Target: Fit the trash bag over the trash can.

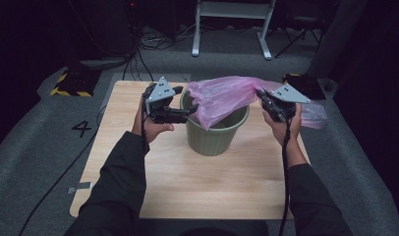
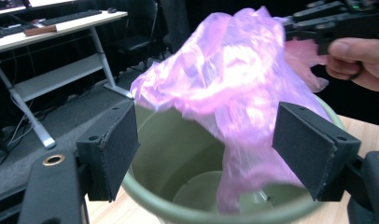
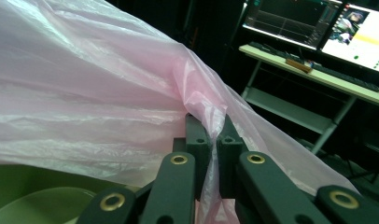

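A green plastic bin (image 1: 214, 135) stands on the wooden table (image 1: 187, 182). A thin pink plastic bag (image 1: 227, 96) drapes over the bin's rim and hangs partly inside it (image 2: 234, 116). My right gripper (image 1: 264, 100) is to the right of the bin, shut on a fold of the bag (image 3: 214, 126). My left gripper (image 1: 190, 109) is at the bin's left rim, its jaws wide open on either side of the hanging bag (image 2: 204, 154) without pinching it. The bin's inner bottom (image 2: 197, 193) is bare.
The table sits on grey carpet (image 1: 40, 137) with cables running at the left. A white desk frame (image 1: 232, 24) stands behind. A yellow and black striped block (image 1: 70, 86) lies at the far left. Monitors (image 3: 318, 23) and a keyboard sit on a desk.
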The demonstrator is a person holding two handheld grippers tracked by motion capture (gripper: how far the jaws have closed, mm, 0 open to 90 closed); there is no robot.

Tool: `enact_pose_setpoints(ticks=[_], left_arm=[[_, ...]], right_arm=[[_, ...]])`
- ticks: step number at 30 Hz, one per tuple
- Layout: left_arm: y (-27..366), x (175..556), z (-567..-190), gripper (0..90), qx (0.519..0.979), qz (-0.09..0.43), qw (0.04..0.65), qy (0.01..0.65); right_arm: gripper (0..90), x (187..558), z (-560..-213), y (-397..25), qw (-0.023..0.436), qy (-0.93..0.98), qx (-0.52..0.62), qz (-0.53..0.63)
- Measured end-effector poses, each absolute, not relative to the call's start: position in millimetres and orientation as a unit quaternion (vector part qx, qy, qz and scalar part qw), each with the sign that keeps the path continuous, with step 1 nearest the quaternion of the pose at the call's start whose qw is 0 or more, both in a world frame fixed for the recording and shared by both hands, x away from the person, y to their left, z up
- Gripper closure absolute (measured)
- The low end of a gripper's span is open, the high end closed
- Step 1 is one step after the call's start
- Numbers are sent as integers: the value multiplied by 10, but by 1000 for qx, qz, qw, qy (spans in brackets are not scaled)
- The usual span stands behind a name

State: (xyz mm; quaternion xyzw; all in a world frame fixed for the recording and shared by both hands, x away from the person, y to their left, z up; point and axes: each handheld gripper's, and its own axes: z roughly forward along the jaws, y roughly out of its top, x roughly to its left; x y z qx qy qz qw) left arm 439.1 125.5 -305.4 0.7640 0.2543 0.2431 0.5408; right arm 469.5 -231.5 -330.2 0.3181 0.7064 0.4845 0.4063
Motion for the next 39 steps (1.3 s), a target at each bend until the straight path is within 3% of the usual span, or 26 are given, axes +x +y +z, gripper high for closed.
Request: enact_pose_setpoints(ticks=[7,12,18,20,22,26,31,39], left_arm=[[1113,4553,-3093,275,776,245,518,264],[1037,4640,-3169,553,794,233,501,253],[935,4666,-3216,650,815,226,478,236],[902,4666,-3221,633,821,230,468,232],[879,4663,-3214,524,819,235,464,242],[854,4633,-3192,429,819,237,465,238],[798,4629,-3188,475,825,241,456,230],[838,4619,-3178,433,817,230,475,233]], right_arm=[[876,4651,-3326,-2389,398,717,297,489],[876,4605,-3297,-2418,389,724,280,496],[874,4556,-3265,-2364,388,736,253,494],[873,4542,-3256,-2326,389,741,245,490],[871,4526,-3244,-2284,389,743,238,489],[869,4501,-3208,-2214,384,748,230,490],[874,4461,-3177,-2156,396,753,228,474],[877,4506,-3158,-2299,431,742,275,435]])
